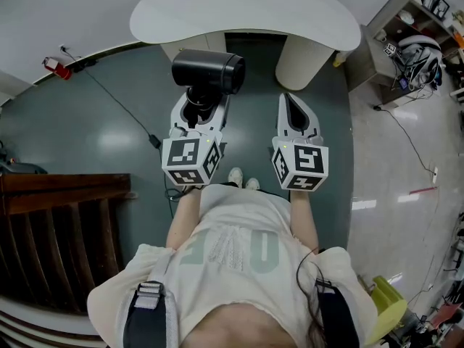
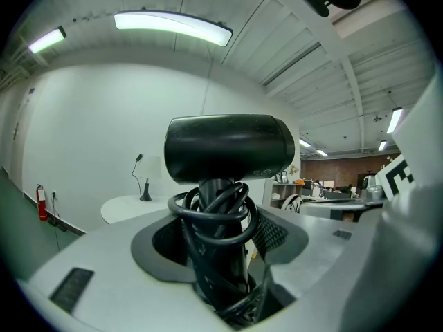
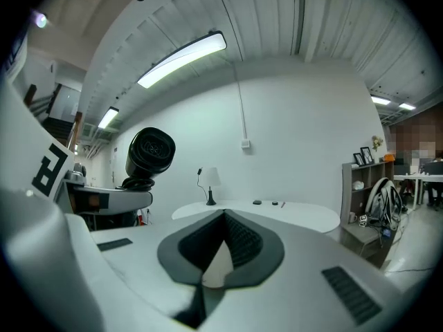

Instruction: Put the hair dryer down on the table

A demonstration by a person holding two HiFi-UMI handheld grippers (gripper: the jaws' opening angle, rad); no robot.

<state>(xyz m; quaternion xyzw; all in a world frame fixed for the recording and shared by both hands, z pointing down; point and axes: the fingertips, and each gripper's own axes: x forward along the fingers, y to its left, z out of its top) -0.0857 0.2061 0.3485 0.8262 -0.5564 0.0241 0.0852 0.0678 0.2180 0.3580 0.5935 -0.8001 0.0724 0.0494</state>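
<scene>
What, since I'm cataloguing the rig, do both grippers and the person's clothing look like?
The left gripper and right gripper have white, tapering shells, dark ribbed pads lining the jaws, and a cube of black-and-white square markers at the rear. The person wears a pale T-shirt and black shoulder straps.

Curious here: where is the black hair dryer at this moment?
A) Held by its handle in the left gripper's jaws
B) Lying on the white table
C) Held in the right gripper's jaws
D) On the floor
A: the left gripper has its jaws closed on the handle of the hair dryer, with the cord wound round it, and it is held short of the white table.
</scene>
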